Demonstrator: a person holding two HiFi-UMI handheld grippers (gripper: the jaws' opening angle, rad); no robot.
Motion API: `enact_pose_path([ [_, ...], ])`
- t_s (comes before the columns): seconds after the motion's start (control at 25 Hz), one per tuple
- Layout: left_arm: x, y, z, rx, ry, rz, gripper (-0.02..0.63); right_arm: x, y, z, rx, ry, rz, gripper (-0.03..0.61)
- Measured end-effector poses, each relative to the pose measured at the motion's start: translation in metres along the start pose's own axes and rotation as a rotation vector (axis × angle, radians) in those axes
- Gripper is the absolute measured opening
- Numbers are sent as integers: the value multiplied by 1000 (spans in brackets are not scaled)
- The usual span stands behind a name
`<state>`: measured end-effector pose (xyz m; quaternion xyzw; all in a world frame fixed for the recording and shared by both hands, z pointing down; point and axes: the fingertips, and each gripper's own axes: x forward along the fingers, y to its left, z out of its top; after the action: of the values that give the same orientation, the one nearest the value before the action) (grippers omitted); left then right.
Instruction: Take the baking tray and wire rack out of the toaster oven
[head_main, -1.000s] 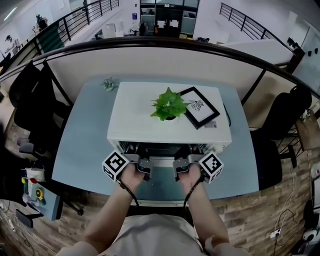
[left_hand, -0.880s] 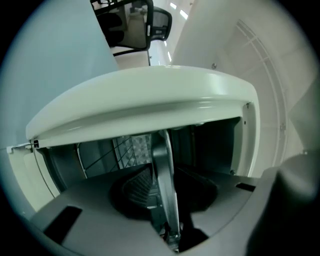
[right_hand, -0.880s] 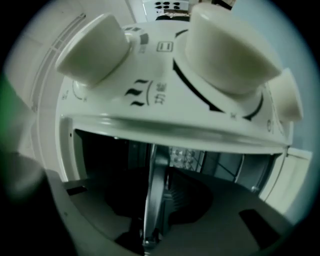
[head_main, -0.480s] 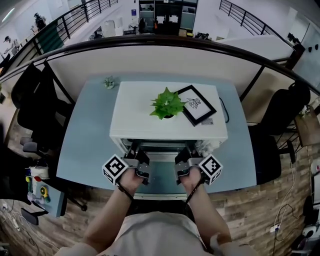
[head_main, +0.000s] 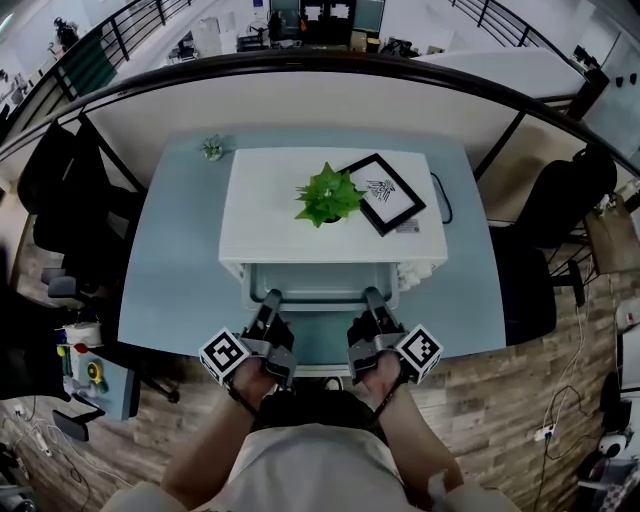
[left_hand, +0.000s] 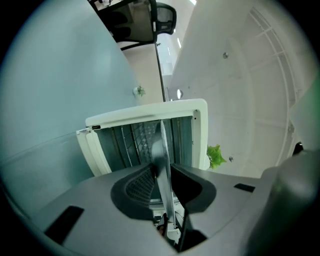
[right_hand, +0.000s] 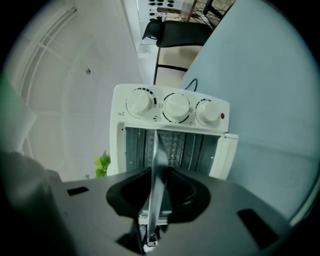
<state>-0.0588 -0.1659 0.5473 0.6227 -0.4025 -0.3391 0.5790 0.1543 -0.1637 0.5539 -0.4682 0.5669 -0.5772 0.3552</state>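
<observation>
A white toaster oven (head_main: 330, 235) stands on the blue table (head_main: 180, 270) with its glass door (head_main: 320, 340) folded down toward me. The metal baking tray (head_main: 322, 285) sticks partly out of the cavity. My left gripper (head_main: 272, 300) and right gripper (head_main: 372, 298) each pinch its front rim; their jaws have just been closing on it. In the left gripper view the tray (left_hand: 161, 145) runs edge-on between the pads of the left gripper (left_hand: 161, 170). The right gripper view shows the tray (right_hand: 158, 160) the same way in the right gripper (right_hand: 155, 187). The wire rack (right_hand: 179, 147) shows inside the oven.
A green plant (head_main: 328, 195) and a black picture frame (head_main: 385, 193) sit on the oven's top. A small plant (head_main: 212, 148) stands at the table's far left. Office chairs (head_main: 60, 200) (head_main: 560, 230) flank the table, and a partition wall runs behind it.
Both grippers have drawn back toward me with the tray, which has slid out of the oven over the open door.
</observation>
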Motion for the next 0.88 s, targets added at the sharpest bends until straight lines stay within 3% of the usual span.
enact_pose_path([
  [0.88,-105,3,-44,-54,105,69,98,-122,-28,-62,77,64,-209,92],
])
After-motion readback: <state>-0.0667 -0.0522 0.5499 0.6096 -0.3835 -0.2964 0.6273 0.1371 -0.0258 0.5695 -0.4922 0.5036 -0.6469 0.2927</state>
